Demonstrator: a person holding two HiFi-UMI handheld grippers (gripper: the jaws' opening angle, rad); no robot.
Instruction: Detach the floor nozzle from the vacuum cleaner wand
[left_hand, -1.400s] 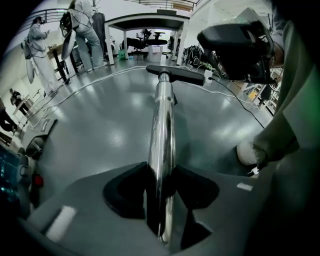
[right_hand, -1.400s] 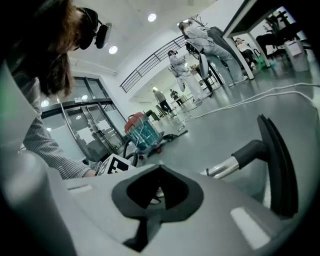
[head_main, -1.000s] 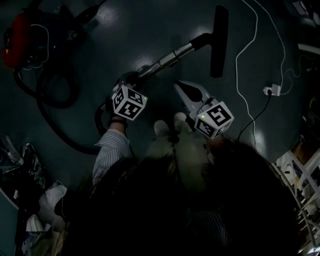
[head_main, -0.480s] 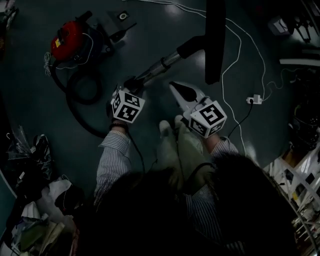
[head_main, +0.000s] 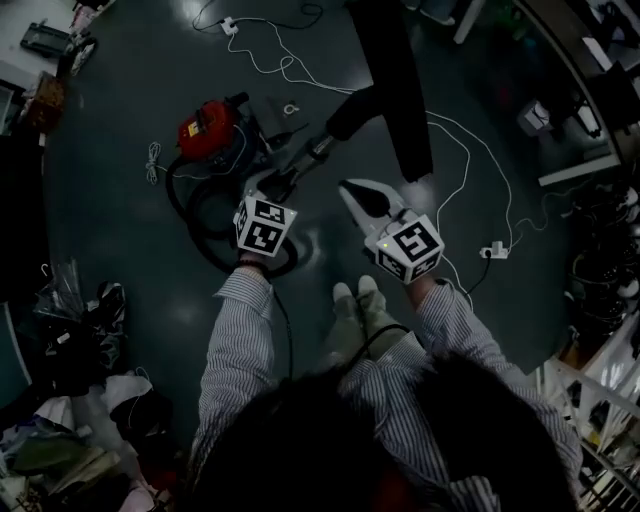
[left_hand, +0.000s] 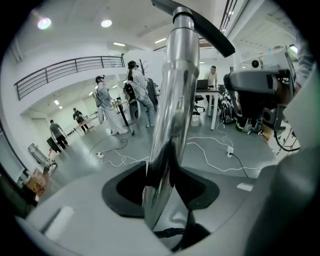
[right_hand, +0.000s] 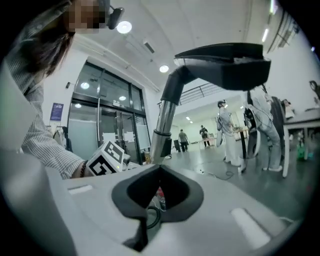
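Both hands and the wand (head_main: 314, 152) are higher than a second ago, and the floor nozzle (head_main: 395, 85) is now lifted clear of the floor (head_main: 120, 220).
Left tongs (left_hand: 161, 187) are clenched on the metal wand, whose far end carries the attached nozzle; right tongs (right_hand: 159, 171) are clenched shut on nothing, just beside the wand. The red vacuum cleaner (head_main: 205, 125) and its hose (head_main: 195, 215) lie on the floor below.

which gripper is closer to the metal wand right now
Left. The left gripper is clamped on the wand; the right gripper is shut and empty, beside it without touching.
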